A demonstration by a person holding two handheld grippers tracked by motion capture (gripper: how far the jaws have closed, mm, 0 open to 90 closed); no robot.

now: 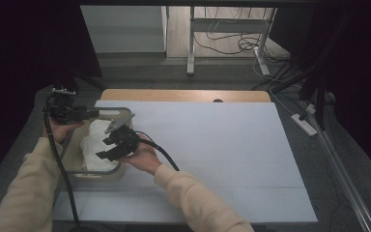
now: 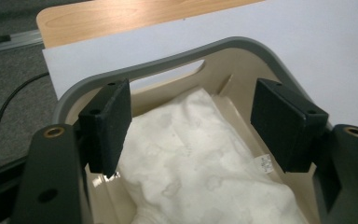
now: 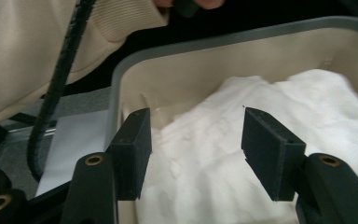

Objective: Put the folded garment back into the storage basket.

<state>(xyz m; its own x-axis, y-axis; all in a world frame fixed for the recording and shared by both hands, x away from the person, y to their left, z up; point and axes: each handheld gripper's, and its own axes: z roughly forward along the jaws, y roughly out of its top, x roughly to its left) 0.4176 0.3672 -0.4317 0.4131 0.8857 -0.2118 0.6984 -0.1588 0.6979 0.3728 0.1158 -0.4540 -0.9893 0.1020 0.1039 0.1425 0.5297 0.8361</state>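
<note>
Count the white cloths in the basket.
1: a single white cloth lies bunched inside the beige basket at the table's left, below both open grippers. Another piece could be hidden beneath it.

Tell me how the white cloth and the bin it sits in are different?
The white cloth looks soft and crumpled, while the bin has smooth, stiff walls. The cloth is plain white; the bin is beige with a grey rim. The cloth lies inside, and the bin surrounds it and stands on the table. Both are pale, and both sit under the two grippers' open jaws.
</note>
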